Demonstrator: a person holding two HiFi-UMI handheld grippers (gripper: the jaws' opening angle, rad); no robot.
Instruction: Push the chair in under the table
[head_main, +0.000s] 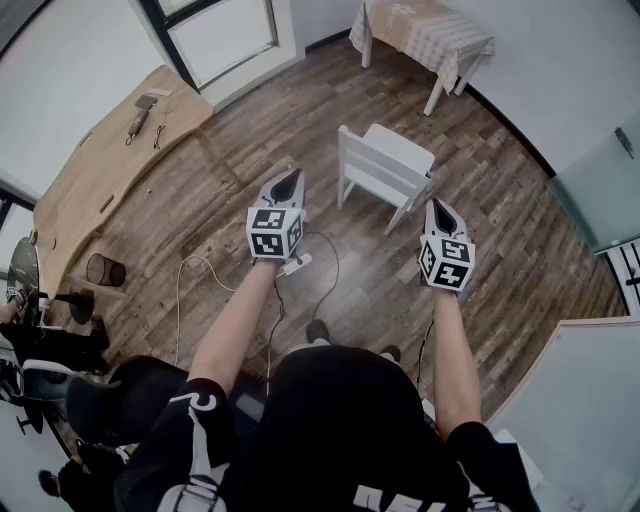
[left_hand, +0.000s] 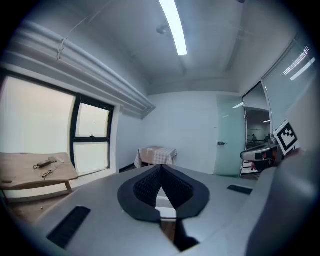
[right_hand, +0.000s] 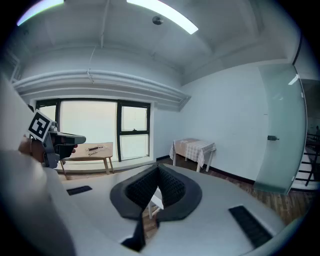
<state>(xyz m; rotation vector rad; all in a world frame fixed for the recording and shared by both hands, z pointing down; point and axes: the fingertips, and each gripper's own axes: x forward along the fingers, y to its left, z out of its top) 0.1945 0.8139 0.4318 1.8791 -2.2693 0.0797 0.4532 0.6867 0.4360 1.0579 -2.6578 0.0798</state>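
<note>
A white wooden chair (head_main: 385, 170) stands alone on the plank floor, well short of the small table with a checked cloth (head_main: 425, 35) by the far wall. My left gripper (head_main: 290, 178) is held out just left of the chair, jaws shut on nothing. My right gripper (head_main: 437, 208) hovers at the chair's near right corner, also shut and empty. Neither touches the chair. In the left gripper view a sliver of the chair (left_hand: 166, 205) shows below the closed jaws, with the cloth table (left_hand: 156, 156) beyond. The right gripper view shows the chair (right_hand: 156, 202) likewise.
A long bare wooden table (head_main: 100, 180) with small tools stands at the left under the window. A power strip (head_main: 295, 265) and cables lie on the floor near my feet. A black mesh bin (head_main: 105, 270) sits by the wooden table. A frosted glass door (right_hand: 280, 145) is at the right.
</note>
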